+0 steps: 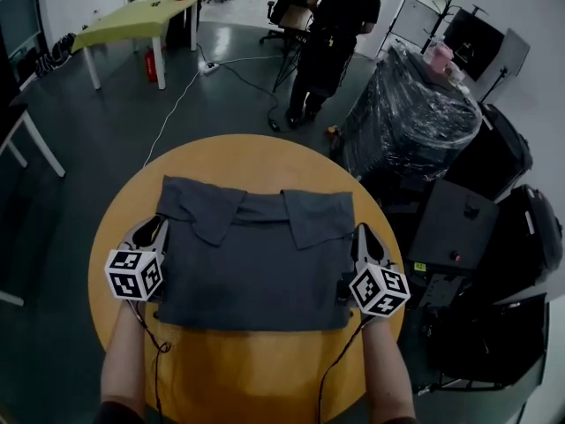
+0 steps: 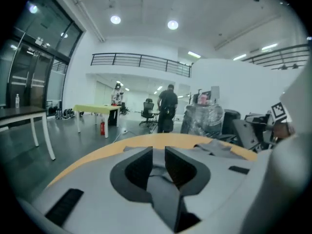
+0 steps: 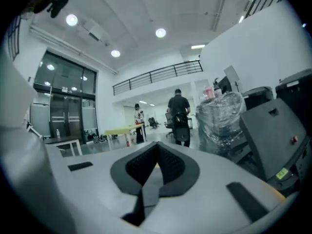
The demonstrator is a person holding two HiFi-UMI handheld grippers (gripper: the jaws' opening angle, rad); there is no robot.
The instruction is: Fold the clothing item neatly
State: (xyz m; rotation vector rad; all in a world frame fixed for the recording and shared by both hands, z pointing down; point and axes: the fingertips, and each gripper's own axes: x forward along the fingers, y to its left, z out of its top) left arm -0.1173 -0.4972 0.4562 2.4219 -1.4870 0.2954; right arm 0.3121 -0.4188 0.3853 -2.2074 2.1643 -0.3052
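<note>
Shirt (image 1: 256, 263) lies on the table (image 1: 256, 369) squared into a rectangle, my left gripper (image 1: 157, 228) with jaws apart at its left edge, my right gripper (image 1: 362, 233) pressed together and empty at its right; I judge one crosswise fold remains.

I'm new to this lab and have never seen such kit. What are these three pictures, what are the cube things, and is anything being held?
There is no robot here. A person holds a two-jaw gripper in each hand, and the black-and-white patterned cubes are part of those grippers. The head view comes from a camera on the person's head, looking down. The other two come from cameras riding on each gripper, looking along its jaws. On the round orange table a dark grey collared shirt lies flat, collar away from the person. The left gripper is at the shirt's left edge with its jaws apart, clamping nothing. The right gripper is at the right edge, jaws shut, with no cloth seen between them.
</note>
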